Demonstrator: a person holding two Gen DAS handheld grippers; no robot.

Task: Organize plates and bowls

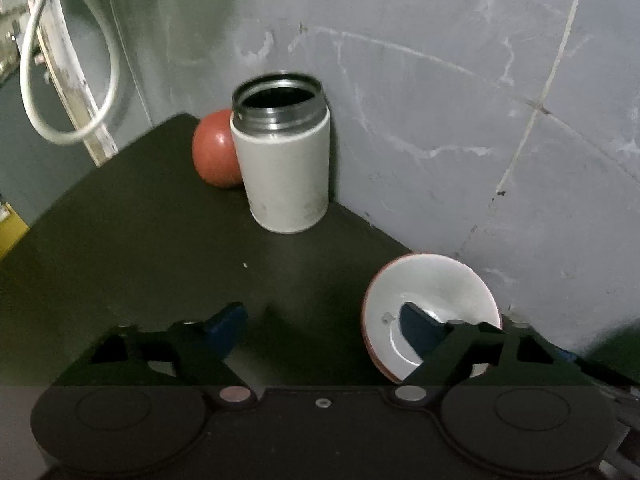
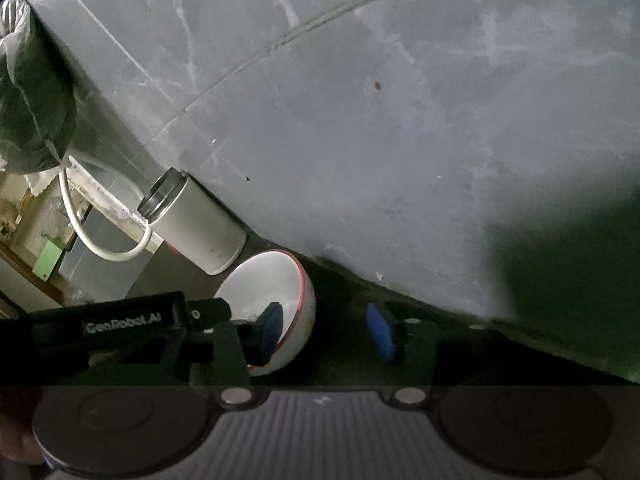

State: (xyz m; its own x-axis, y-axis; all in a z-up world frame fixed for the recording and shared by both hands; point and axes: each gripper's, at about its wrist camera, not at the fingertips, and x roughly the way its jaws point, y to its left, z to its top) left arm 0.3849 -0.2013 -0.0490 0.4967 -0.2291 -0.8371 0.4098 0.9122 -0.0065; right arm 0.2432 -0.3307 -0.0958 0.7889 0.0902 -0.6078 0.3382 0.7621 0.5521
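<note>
Both the left gripper [image 1: 320, 328] and the right gripper [image 2: 326, 330] stood wide open, holding nothing, beside the white bowl [image 1: 432, 300] on the dark table [image 1: 140, 232] by the wall, the flask [image 1: 284, 164] half hiding a red ball [image 1: 214, 148].

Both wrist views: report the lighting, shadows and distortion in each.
Left wrist view: dim; fisheye bends the wall seams; the white container is sharp; the cable is blurred. Right wrist view: tilted and darker; heavy shadow at lower right; the bowl interior is brightest; the curved wall seam is smeared.
</note>
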